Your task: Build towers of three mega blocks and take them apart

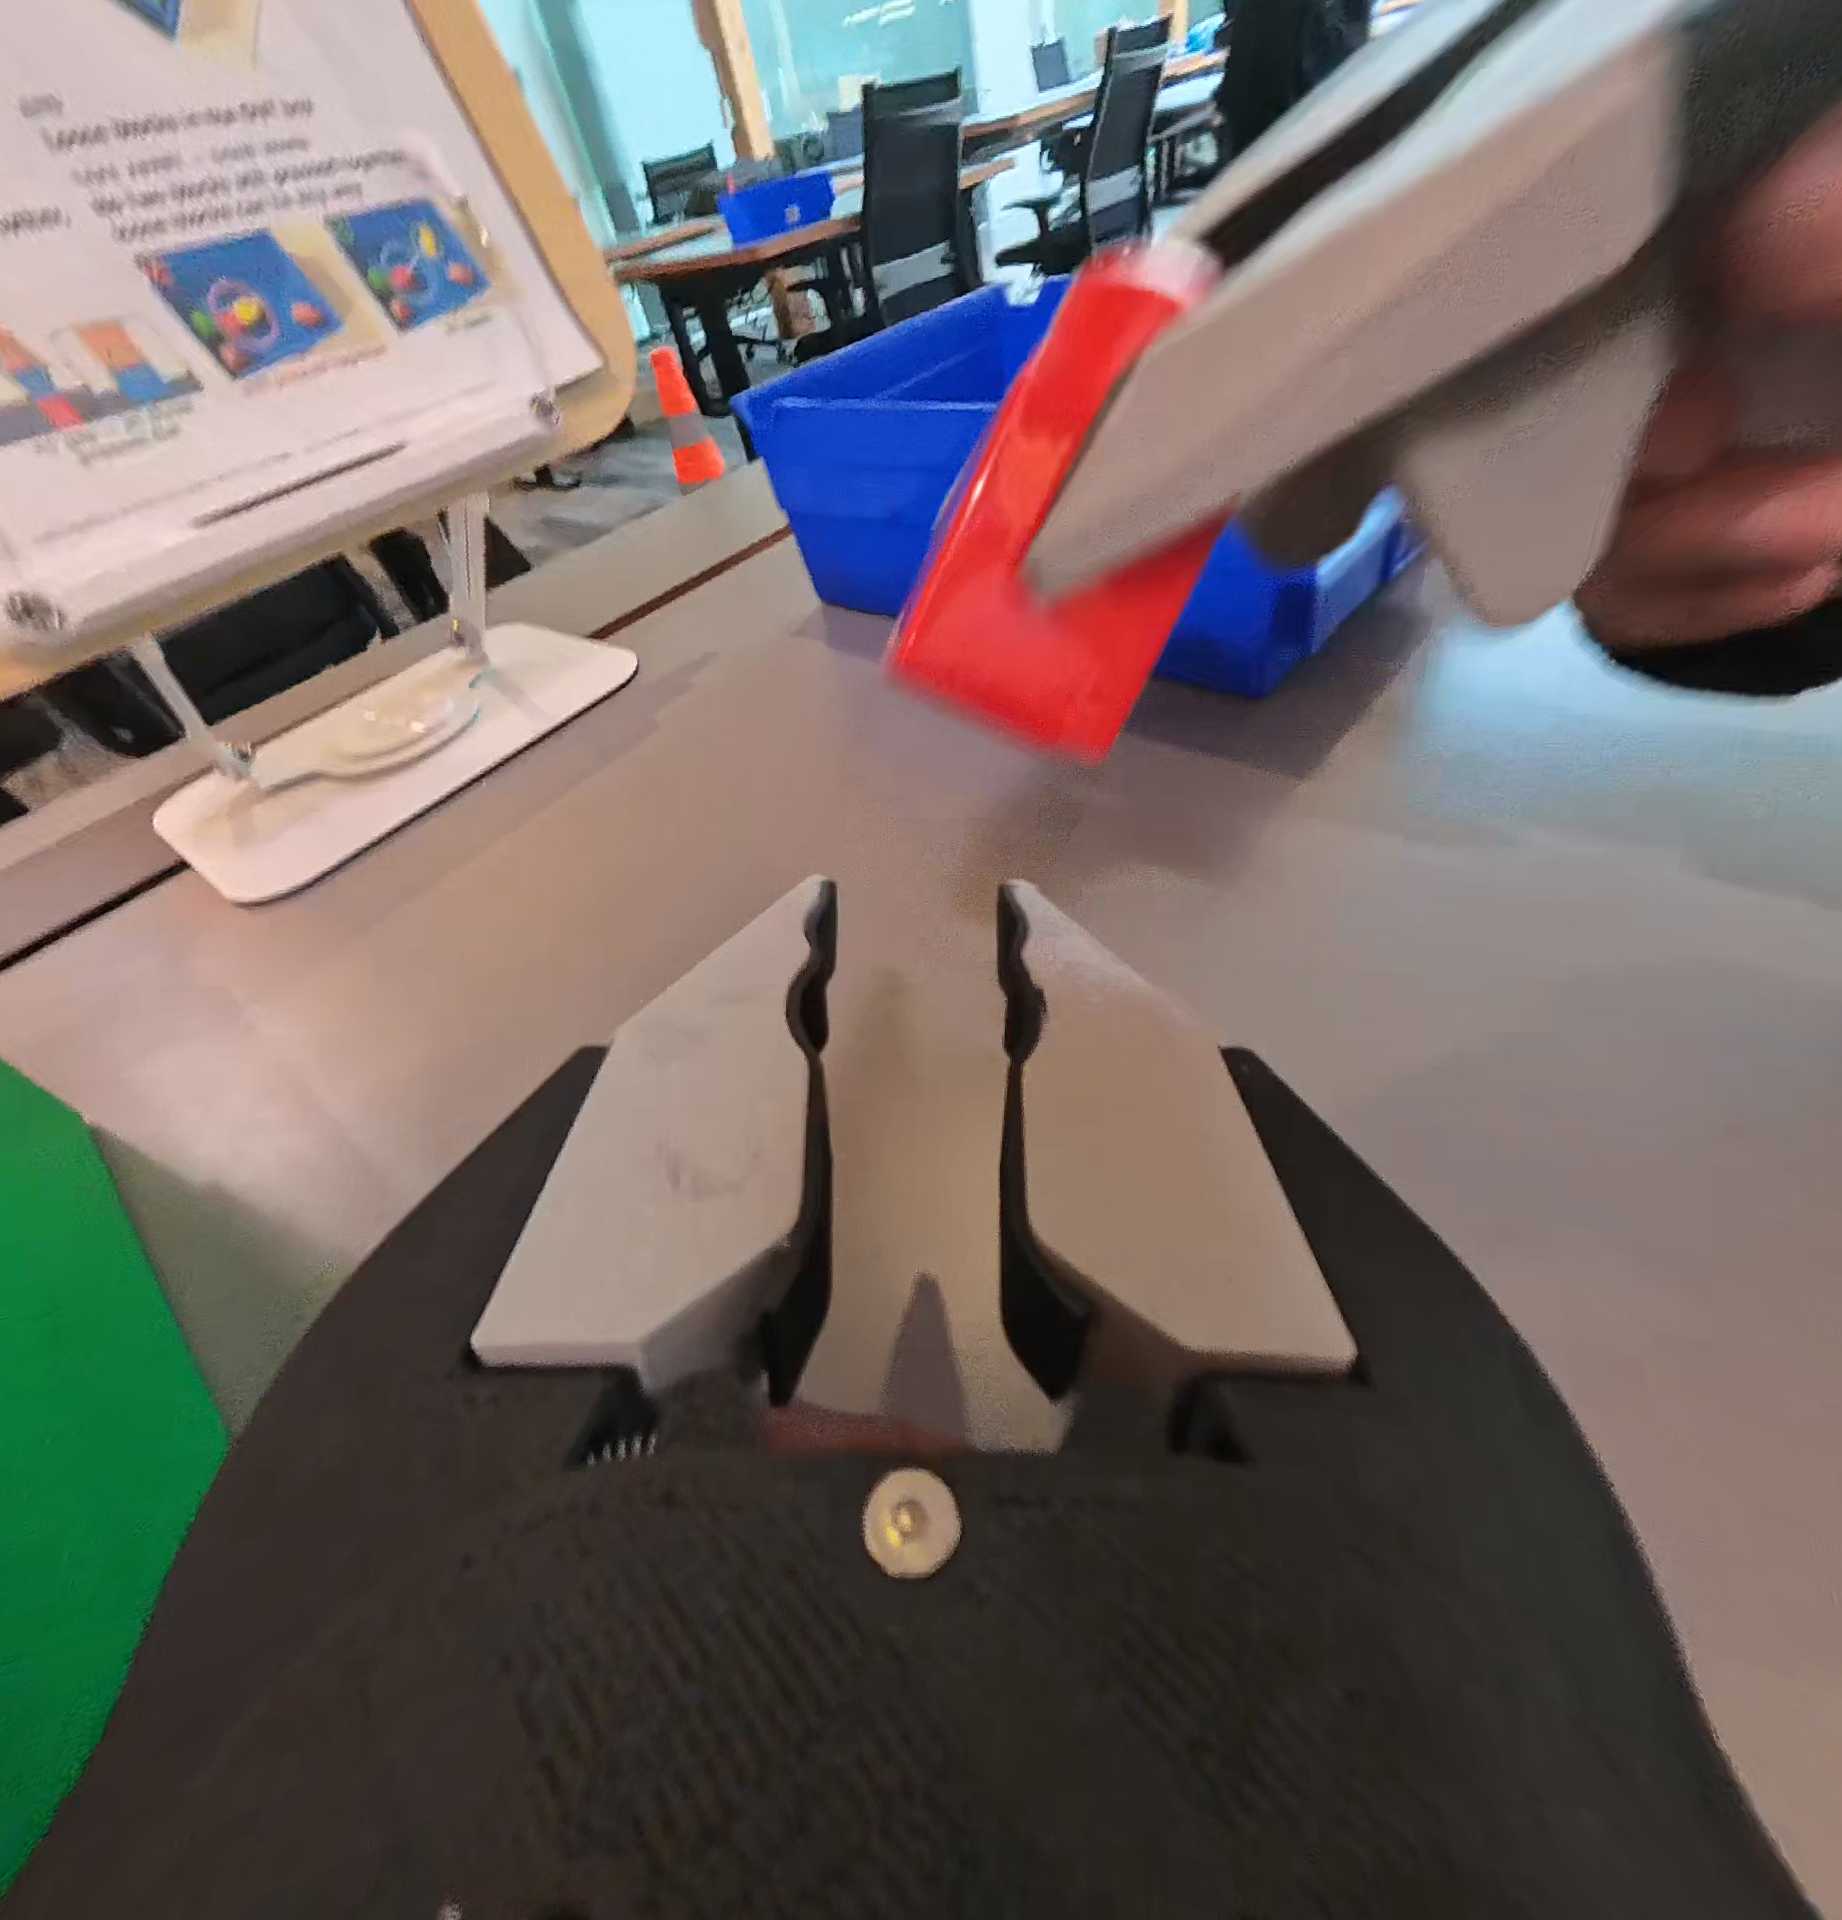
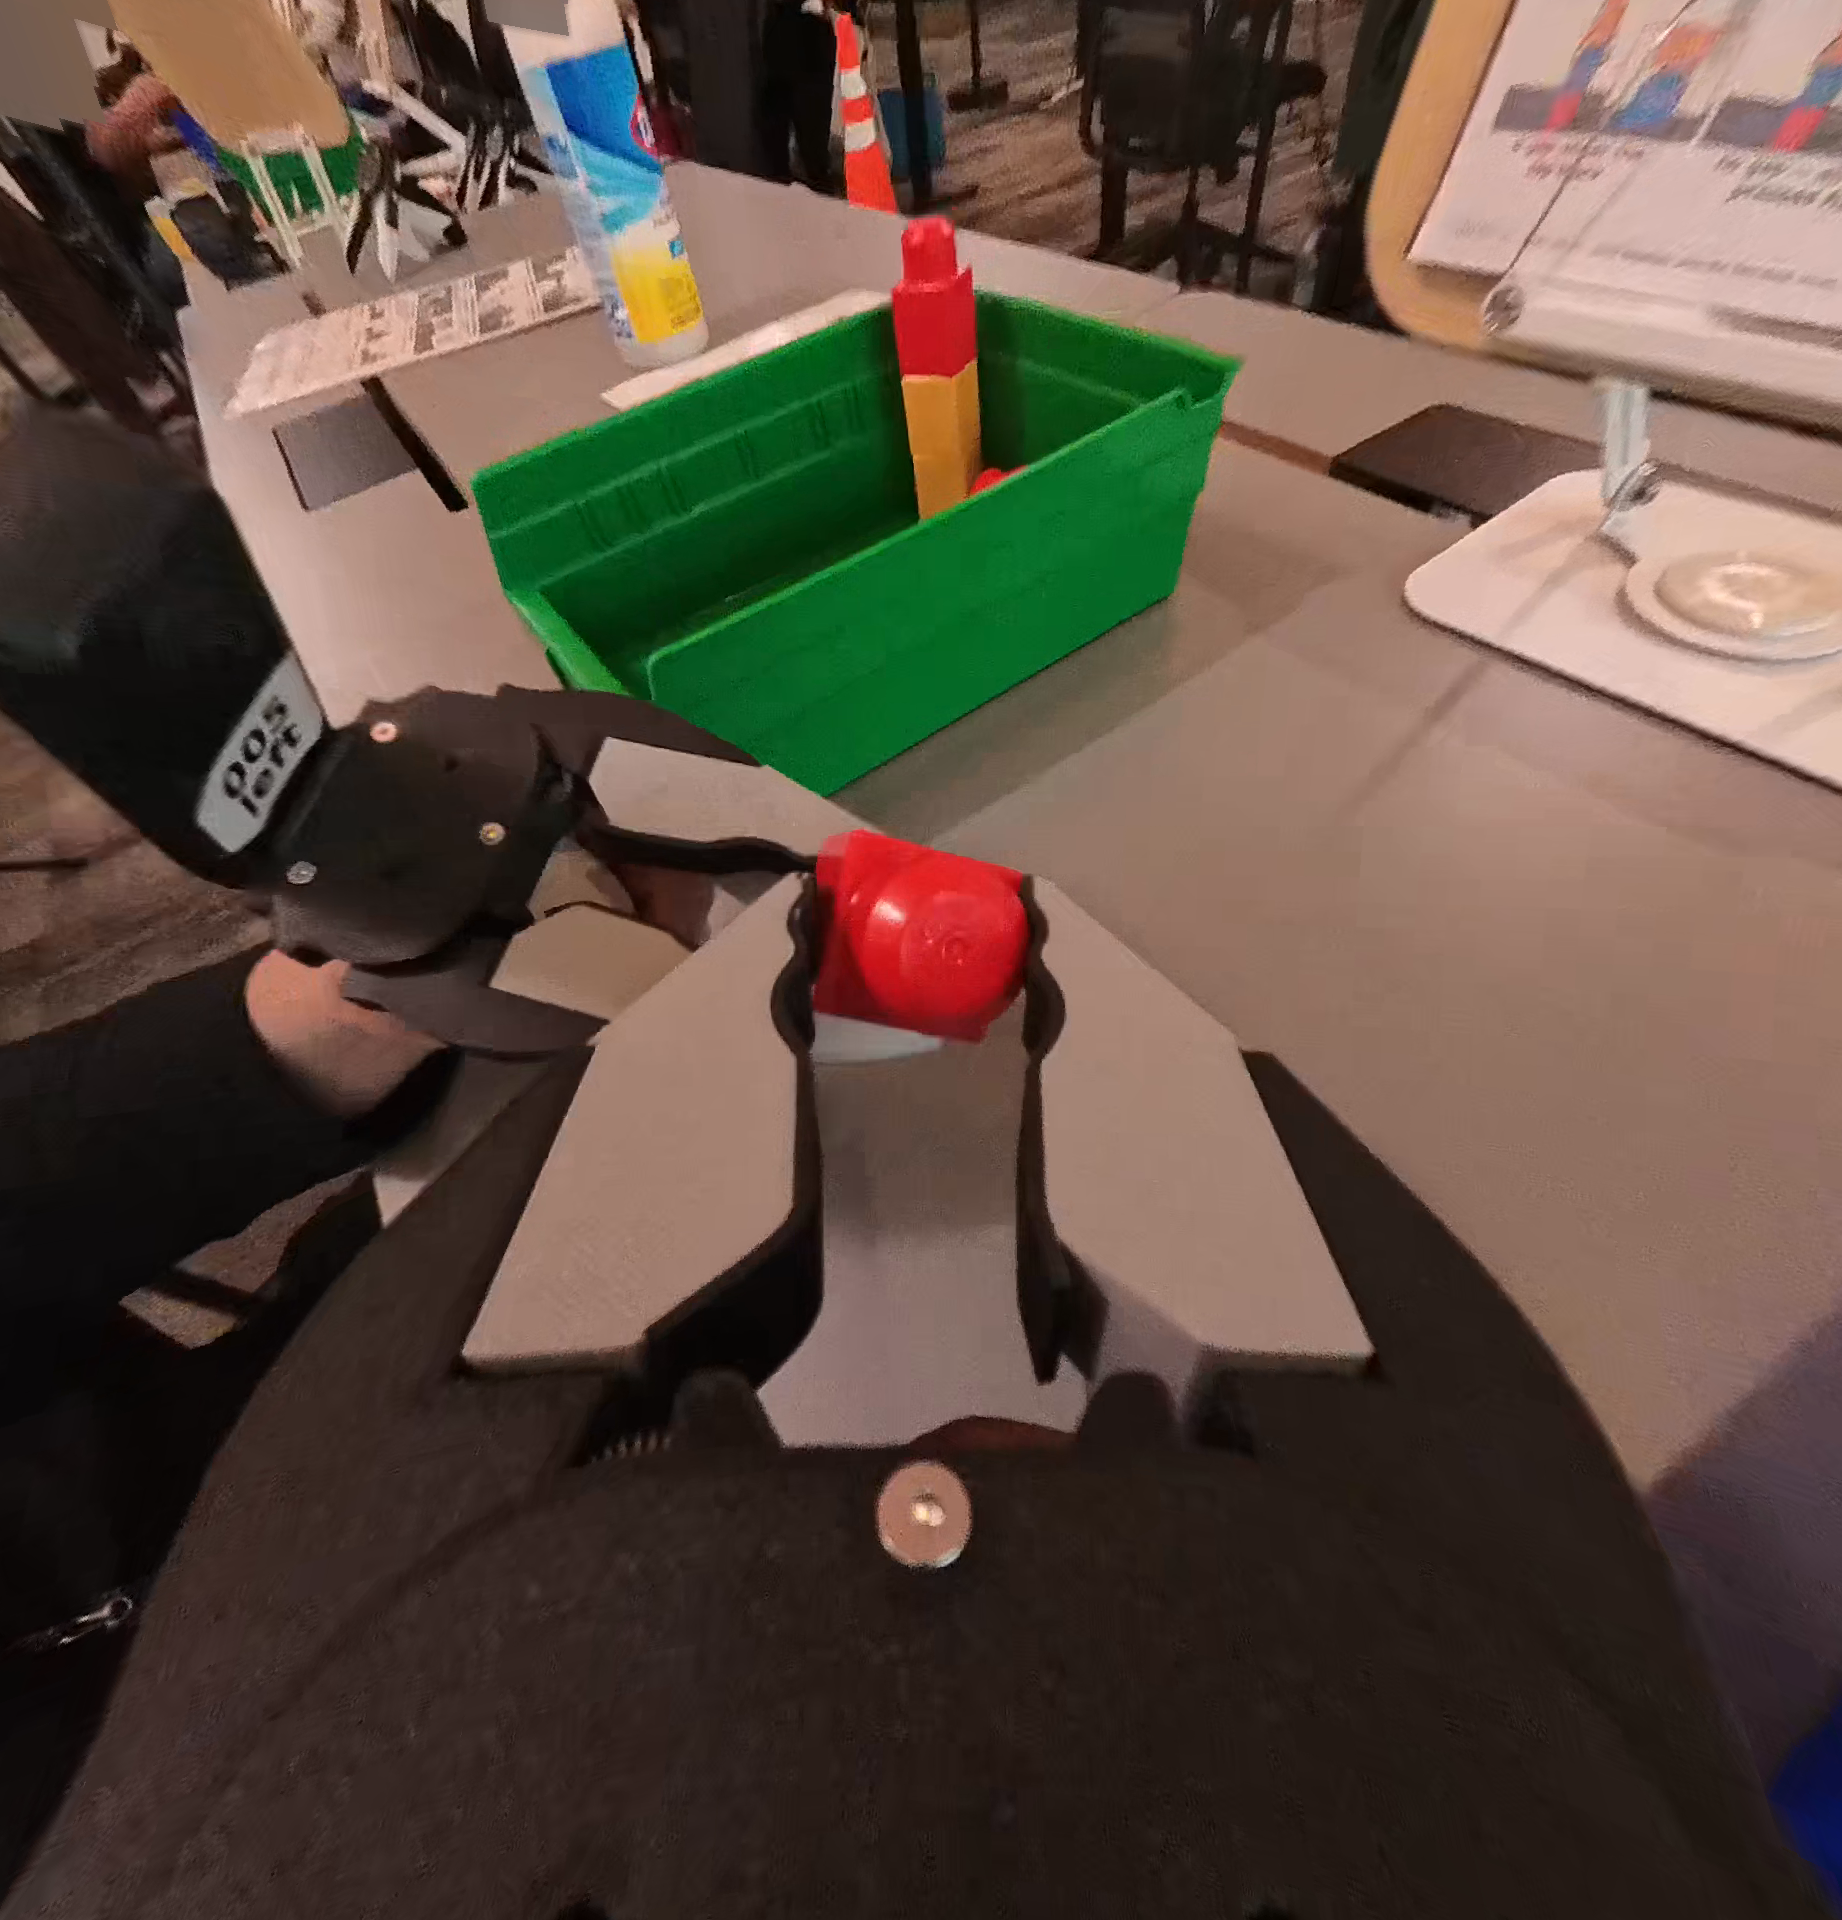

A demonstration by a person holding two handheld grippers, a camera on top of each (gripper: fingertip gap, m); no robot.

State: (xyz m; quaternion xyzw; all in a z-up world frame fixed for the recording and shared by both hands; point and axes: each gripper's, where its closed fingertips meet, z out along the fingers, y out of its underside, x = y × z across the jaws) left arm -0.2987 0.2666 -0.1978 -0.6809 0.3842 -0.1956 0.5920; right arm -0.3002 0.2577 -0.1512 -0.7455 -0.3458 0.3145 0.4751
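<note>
- Grey table (image 2: 1416, 883): only right wrist view shows one green bin (image 2: 844, 582) holding a red-and-yellow tower (image 2: 938, 384)
- Left wrist view alone shows one blue bin (image 1: 875, 468)
- Right gripper (image 2: 922, 935) pinches one red block (image 2: 922, 935); left gripper (image 1: 917, 914) fingers spread, holding nothing

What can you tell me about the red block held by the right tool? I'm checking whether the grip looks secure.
The red block is glossy plastic, a single mega block with one round stud on top facing the right wrist camera. The right tool is shut on it, its grey fingertips pressing opposite sides. From the left wrist view it hangs tilted above the grey table, touching nothing else, in front of the blue bin. It is motion-blurred there.
</note>
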